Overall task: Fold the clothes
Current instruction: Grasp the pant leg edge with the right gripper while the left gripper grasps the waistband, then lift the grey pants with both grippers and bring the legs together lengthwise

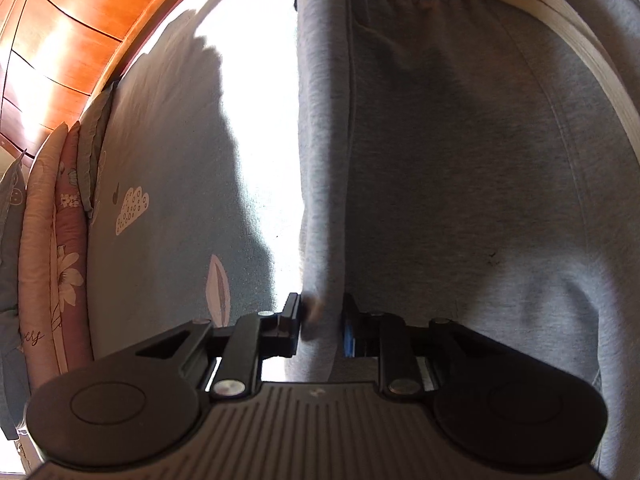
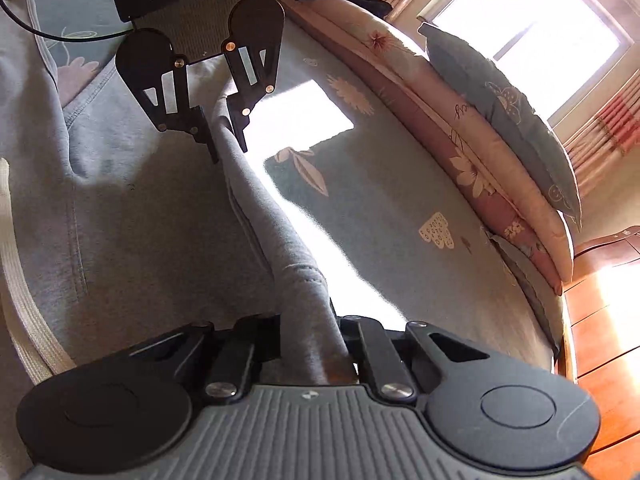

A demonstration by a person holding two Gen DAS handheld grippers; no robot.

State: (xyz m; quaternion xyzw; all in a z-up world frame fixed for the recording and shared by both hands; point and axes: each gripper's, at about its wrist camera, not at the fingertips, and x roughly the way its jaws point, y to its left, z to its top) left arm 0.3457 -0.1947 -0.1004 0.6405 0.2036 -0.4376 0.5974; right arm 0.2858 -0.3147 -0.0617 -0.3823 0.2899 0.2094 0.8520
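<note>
Grey sweatpants (image 1: 460, 140) spread flat on bed (image 1: 168, 152), one long edge lifted into ridge; left gripper (image 1: 322, 322) clamped on ridge at one end; right gripper (image 2: 310, 344) clamped at other; pillows (image 2: 500, 152) along bed's far edge.

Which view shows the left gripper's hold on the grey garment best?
The right wrist view: it shows the whole left gripper from outside, its fingers either side of the raised fold of the grey garment. The left wrist view shows only its own fingertips with the fold between them.
</note>
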